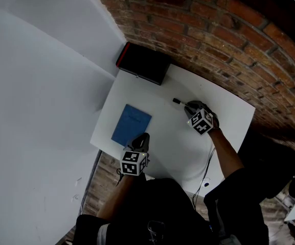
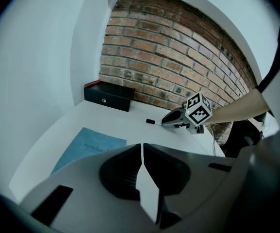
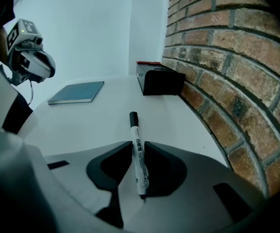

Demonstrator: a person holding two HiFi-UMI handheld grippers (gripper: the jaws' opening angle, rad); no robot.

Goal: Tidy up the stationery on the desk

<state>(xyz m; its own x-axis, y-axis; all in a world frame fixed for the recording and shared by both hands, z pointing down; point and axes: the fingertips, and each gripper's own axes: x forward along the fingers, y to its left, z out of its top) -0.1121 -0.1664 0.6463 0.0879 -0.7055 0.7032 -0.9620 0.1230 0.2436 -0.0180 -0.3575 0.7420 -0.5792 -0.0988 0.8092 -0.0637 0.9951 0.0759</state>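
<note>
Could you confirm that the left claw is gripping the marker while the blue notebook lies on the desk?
Not quite: the right claw grips the marker, as the right gripper view shows; the left claw is shut and empty. The blue notebook does lie on the desk.

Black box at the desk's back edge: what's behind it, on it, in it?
Behind the black box stands the brick wall; whether the two touch cannot be told. Nothing lies on top of it. It looks closed, so whatever is inside is hidden.
</note>
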